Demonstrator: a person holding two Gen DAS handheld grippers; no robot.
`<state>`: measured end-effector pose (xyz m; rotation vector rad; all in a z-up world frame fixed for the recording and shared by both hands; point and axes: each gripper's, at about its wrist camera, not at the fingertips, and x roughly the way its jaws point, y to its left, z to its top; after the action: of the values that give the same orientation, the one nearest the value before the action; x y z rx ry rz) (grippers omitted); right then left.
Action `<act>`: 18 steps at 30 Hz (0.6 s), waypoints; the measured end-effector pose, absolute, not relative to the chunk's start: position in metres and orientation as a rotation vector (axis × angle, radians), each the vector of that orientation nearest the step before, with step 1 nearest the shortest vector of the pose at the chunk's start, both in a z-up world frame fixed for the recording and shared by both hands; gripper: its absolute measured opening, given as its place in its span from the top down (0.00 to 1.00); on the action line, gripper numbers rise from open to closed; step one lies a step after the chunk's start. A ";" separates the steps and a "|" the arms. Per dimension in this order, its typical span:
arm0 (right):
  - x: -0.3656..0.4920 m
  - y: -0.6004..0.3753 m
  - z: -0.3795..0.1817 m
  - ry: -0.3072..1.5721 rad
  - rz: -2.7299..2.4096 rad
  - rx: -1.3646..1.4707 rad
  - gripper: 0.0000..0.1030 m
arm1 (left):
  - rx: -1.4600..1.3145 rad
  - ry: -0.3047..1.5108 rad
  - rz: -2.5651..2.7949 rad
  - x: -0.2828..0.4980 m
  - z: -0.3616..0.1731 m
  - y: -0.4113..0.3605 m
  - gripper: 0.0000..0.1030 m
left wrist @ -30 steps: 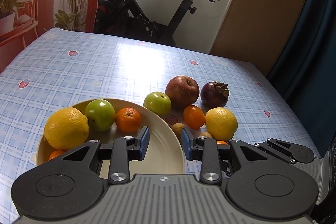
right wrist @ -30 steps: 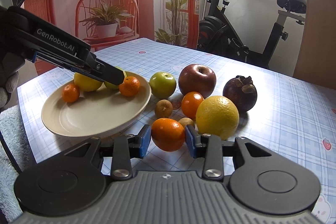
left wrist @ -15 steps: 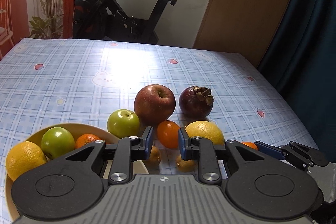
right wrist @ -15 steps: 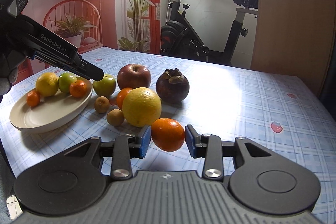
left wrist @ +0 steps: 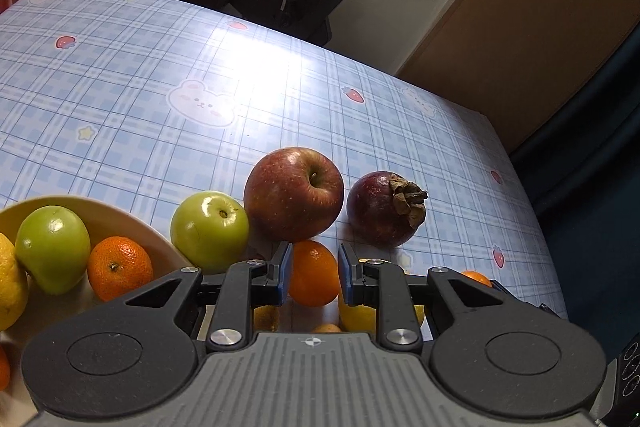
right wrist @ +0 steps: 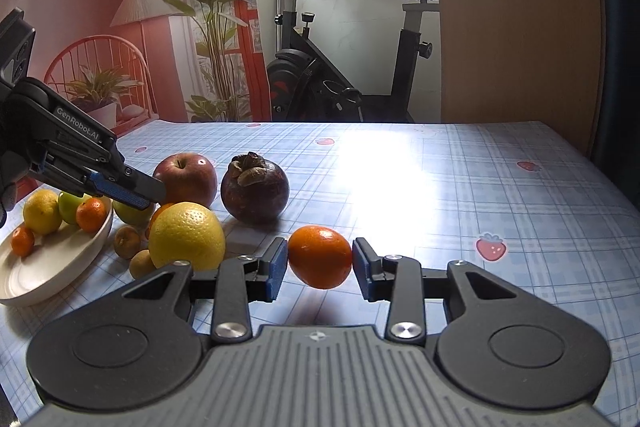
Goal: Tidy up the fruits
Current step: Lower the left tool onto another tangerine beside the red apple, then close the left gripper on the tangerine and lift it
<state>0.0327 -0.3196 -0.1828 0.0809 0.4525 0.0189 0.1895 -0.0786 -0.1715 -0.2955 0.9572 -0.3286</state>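
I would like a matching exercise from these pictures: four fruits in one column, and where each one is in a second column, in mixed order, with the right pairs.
Fruits:
1. red apple
2. mangosteen
3. lemon
4. tangerine

Places:
A. on the plate
B. between the right tongs
C. on the table, left of the mangosteen
D. on the table, right of the red apple

Pairs: 1-C, 2-D, 3-A, 4-B

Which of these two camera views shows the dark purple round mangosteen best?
The right wrist view: the dark purple round mangosteen stands whole on the table, its dry brown cap facing the camera and nothing covering it. The left wrist view also shows it whole, but off to one side, with the cap turned sideways.
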 end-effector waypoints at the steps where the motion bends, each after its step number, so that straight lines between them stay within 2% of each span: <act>1: 0.034 -0.319 -0.182 0.454 0.023 0.080 0.63 | -0.296 0.963 -0.323 0.191 -0.173 -0.079 0.75; 6: 0.034 -0.319 -0.181 0.449 0.037 0.077 0.63 | -0.300 0.989 -0.292 0.198 -0.178 -0.082 0.71; 8: 0.033 -0.321 -0.181 0.444 0.038 0.085 0.63 | -0.307 0.997 -0.277 0.200 -0.179 -0.083 0.48; 9: 0.032 -0.322 -0.181 0.441 0.038 0.089 0.63 | -0.315 0.998 -0.273 0.201 -0.181 -0.084 0.46; 12: 0.031 -0.324 -0.181 0.437 0.041 0.091 0.63 | -0.297 1.002 -0.277 0.203 -0.184 -0.089 0.48; 16: 0.030 -0.324 -0.181 0.433 0.042 0.092 0.63 | -0.295 1.015 -0.267 0.206 -0.189 -0.093 0.59; 18: 0.029 -0.325 -0.181 0.432 0.043 0.095 0.63 | -0.306 1.023 -0.265 0.208 -0.194 -0.094 0.59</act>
<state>0.0289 -0.3249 -0.1811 0.0948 0.4318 0.0431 0.2084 -0.0940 -0.1941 -0.3064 1.0225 -0.2651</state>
